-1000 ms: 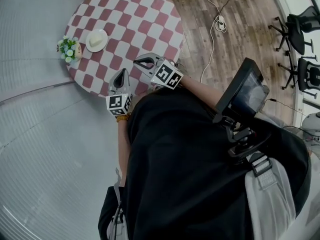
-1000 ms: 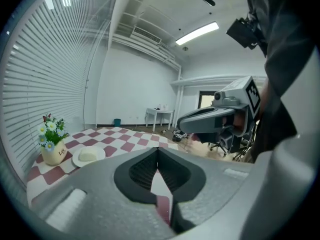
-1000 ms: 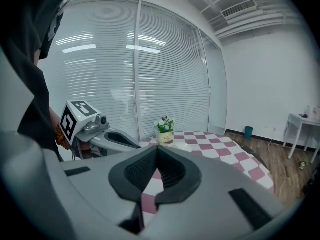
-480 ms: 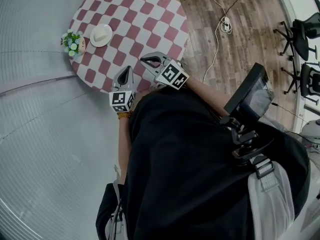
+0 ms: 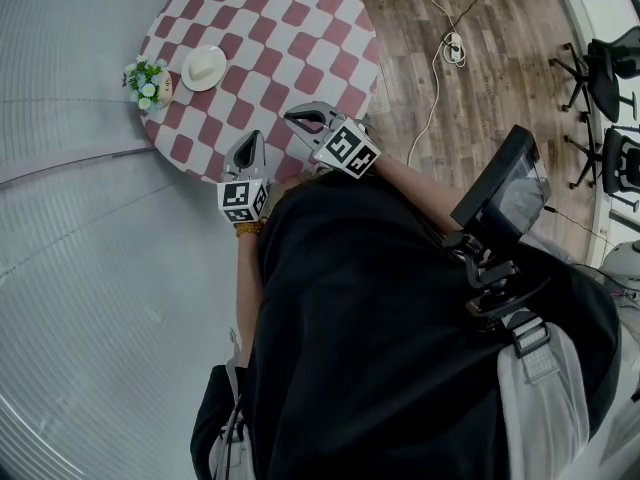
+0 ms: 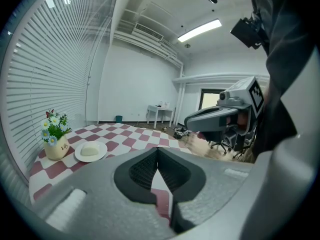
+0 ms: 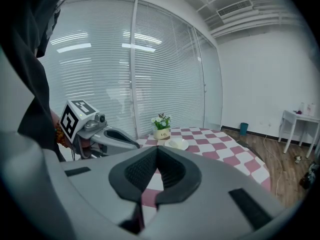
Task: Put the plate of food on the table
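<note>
I have two grippers up in front of me, one in each hand. My left gripper [image 5: 253, 141] has its jaws pressed together with nothing between them, and my right gripper [image 5: 296, 118] is closed and empty in the same way. Both point toward the one round table [image 5: 300, 43], covered in a red and white checked cloth, and both hang over its near edge. The single plate [image 5: 204, 68] stands on the far left part of the cloth, well apart from both grippers, with one pale, rounded piece of food [image 6: 90, 149] in its middle. Just beside the plate, at the table's edge by the blinds, stands one small pot of flowers [image 5: 148, 83], upright. To my right, on the wooden floor, one white cable [image 5: 428, 78] trails past the table, and two dark office chairs [image 5: 598, 60] stand near the wall. One dark screen [image 5: 497, 190] sits on a mount at my chest.
</note>
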A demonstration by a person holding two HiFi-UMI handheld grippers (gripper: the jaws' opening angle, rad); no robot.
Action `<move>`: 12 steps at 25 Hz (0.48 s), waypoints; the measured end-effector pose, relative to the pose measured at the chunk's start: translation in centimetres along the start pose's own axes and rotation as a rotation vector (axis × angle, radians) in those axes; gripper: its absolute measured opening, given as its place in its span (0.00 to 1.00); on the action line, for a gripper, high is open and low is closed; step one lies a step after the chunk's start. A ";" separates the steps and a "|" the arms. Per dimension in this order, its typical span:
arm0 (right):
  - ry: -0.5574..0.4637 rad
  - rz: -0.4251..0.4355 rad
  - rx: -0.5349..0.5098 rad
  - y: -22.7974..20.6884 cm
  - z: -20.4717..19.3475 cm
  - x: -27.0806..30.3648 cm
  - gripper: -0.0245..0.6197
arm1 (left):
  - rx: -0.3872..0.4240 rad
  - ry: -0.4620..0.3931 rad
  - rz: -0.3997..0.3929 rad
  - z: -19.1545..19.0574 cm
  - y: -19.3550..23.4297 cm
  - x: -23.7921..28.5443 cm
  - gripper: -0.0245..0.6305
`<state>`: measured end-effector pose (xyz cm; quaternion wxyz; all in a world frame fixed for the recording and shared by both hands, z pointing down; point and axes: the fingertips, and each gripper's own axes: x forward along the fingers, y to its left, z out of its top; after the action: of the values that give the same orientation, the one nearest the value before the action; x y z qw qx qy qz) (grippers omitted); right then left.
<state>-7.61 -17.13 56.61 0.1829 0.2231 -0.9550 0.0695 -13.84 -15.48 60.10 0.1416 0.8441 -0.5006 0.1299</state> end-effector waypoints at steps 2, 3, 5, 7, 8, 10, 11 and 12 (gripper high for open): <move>0.002 0.002 0.004 0.1 -0.1 -0.1 0.05 | 0.001 0.004 -0.001 -0.1 0.0 0.0 0.05; 0.003 0.003 0.005 0.2 -0.2 -0.1 0.05 | 0.003 0.006 -0.003 -0.1 0.0 0.1 0.05; 0.005 0.004 0.007 0.2 -0.3 -0.1 0.05 | 0.005 0.009 -0.007 -0.2 0.0 0.1 0.05; 0.006 0.003 0.007 0.2 -0.3 0.0 0.05 | 0.007 0.009 -0.012 -0.2 -0.1 0.2 0.05; 0.005 0.003 0.006 0.2 -0.3 0.0 0.05 | 0.006 0.009 -0.014 -0.3 -0.1 0.3 0.05; 0.005 0.001 0.007 0.1 -0.1 0.1 0.05 | 0.005 0.013 -0.020 -0.3 -0.1 0.3 0.05; 0.005 0.000 0.009 0.1 -0.1 0.1 0.05 | 0.005 0.016 -0.023 -0.3 -0.2 0.4 0.05; 0.005 0.000 0.011 0.1 -0.1 0.1 0.05 | 0.006 0.019 -0.026 -0.4 -0.3 0.4 0.05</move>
<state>-7.66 -17.08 56.73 0.1841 0.2241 -0.9541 0.0752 -13.45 -15.50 60.58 0.1455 0.8498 -0.4876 0.1375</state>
